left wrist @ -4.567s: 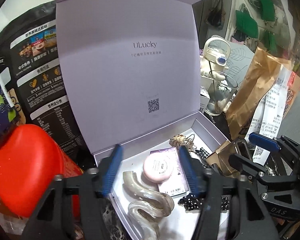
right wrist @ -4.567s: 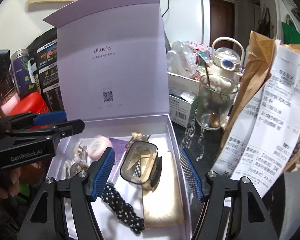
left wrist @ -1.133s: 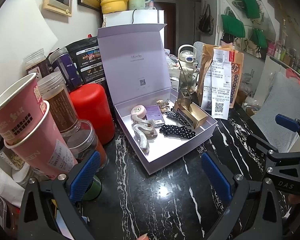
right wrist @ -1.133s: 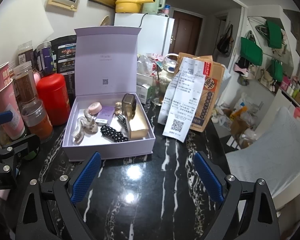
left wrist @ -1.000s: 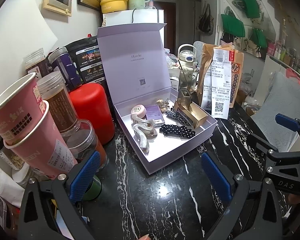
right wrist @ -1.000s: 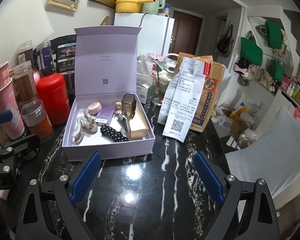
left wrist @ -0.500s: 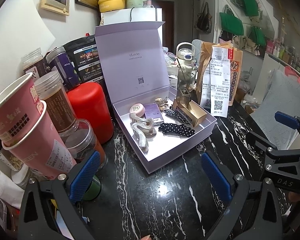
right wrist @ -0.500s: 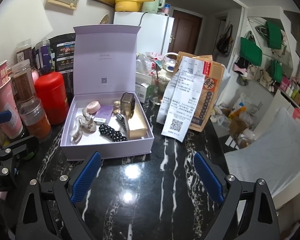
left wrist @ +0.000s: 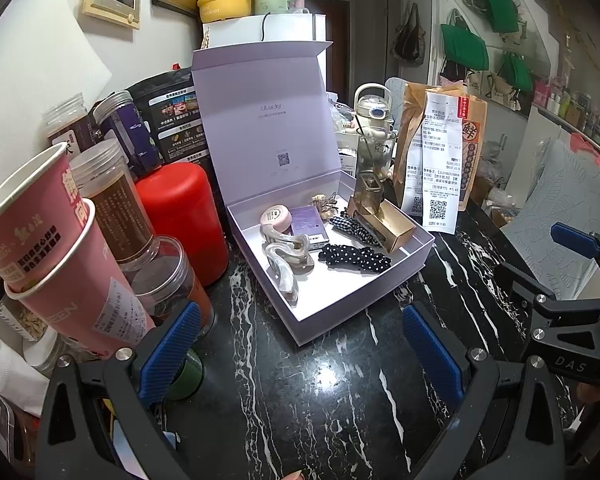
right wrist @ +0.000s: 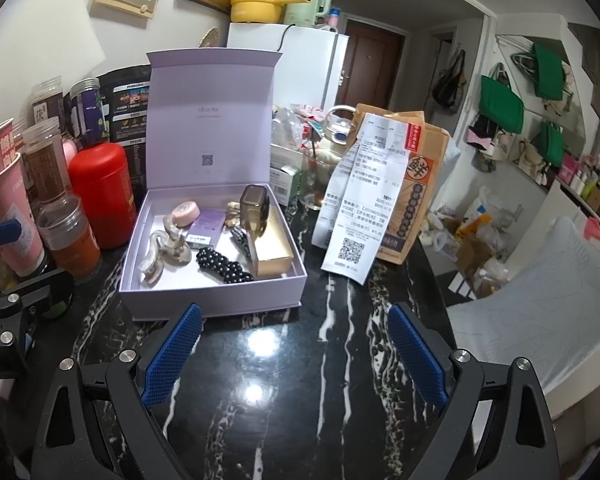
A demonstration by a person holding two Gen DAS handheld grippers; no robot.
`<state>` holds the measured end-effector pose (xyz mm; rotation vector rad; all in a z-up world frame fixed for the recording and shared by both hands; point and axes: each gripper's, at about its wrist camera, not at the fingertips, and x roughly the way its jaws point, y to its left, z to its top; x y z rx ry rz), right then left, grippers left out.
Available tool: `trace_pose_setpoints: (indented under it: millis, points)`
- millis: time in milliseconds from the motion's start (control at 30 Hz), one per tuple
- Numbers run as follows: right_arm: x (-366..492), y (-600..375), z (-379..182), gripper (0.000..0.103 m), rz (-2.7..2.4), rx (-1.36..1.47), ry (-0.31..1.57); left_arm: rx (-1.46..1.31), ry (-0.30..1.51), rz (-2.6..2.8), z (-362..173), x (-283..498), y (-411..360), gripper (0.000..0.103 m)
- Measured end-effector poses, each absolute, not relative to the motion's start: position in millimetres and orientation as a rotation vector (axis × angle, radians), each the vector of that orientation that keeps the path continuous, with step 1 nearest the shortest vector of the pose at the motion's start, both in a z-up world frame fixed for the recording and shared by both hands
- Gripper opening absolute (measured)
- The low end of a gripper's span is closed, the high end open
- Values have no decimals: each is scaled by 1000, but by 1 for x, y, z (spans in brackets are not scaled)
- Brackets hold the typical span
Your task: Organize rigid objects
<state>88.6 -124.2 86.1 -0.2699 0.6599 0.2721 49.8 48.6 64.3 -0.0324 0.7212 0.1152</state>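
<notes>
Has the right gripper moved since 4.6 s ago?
Yes. The right gripper has pulled back from over the lavender box; its open jaws now hang above the black marble counter in front of it.

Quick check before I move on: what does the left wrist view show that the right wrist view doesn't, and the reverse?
Only the left wrist view shows the white tube lying at the lower left edge and the right claw's body marked DAS.

Only the right wrist view shows the dark brown door behind the fridge and the clutter on the floor at right.

Both show the open lavender box with the clear hair claw clip, polka-dot scrunchie and gold box inside, the red canister, and the paper bag with receipt. The left claw and right claw are both open.
</notes>
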Motion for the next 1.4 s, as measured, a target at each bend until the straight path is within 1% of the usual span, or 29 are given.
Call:
trace_pose_setpoints:
  millis: [1400]
  points:
    - [93,-122,80,97,256,-296,682,-26,751,100,58,53,49,102]
